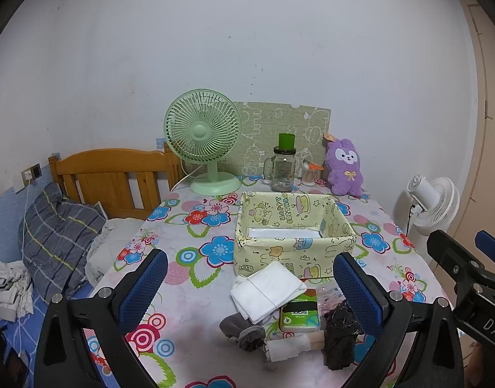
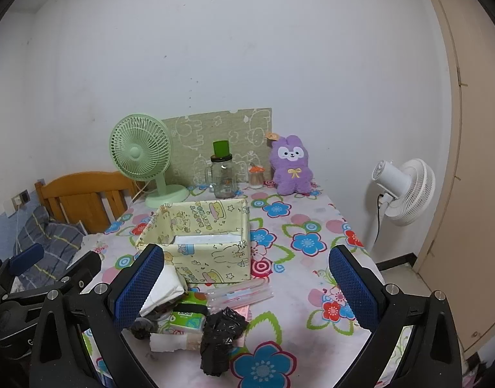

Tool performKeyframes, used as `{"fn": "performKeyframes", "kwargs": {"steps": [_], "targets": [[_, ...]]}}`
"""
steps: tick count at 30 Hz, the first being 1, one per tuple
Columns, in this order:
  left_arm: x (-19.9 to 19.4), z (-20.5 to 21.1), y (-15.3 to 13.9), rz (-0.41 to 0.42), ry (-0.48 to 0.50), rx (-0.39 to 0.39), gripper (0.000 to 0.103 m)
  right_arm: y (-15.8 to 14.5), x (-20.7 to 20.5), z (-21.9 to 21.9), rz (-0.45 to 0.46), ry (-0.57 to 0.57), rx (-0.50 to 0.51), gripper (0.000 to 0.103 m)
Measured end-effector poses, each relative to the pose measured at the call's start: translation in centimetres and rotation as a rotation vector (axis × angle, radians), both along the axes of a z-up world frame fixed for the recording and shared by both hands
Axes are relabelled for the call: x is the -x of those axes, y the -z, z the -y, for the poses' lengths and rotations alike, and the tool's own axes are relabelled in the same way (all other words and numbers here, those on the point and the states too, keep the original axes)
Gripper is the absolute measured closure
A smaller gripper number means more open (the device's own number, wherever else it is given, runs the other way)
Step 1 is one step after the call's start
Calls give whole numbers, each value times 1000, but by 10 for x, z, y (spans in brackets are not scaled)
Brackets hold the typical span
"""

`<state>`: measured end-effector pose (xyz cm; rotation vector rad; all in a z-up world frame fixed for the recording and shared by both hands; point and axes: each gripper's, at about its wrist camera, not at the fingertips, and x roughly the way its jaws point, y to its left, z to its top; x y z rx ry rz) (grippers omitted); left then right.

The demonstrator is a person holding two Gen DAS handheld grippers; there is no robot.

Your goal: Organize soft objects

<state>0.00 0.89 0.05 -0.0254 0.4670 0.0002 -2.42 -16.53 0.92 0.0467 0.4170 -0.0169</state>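
I see a white wall, a wooden bed left of the bench, and a white fan standing right.

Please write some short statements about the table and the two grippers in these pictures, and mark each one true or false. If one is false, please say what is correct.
1. Both grippers are open and hold nothing. True: the left gripper and the right gripper have their jaws spread wide apart.
2. The purple plush toy lies inside the yellow fabric box. False: it stands upright at the back of the table, beyond the box.
3. A folded white cloth lies in front of the box. True.
4. The green tissue pack sits on top of the green desk fan. False: it lies in the pile at the near edge.
5. The crumpled black bag lies on the table. True.
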Motion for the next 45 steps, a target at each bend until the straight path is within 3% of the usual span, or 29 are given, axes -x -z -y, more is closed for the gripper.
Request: {"fn": "performKeyframes", "kwargs": {"steps": [26, 45], "targets": [[-2, 5, 2, 3, 14, -2, 0, 0, 0, 6, -6, 25, -18, 0], [-20, 9, 28, -37, 53, 11, 0, 21, -26, 2, -53, 12, -26, 0]]}}
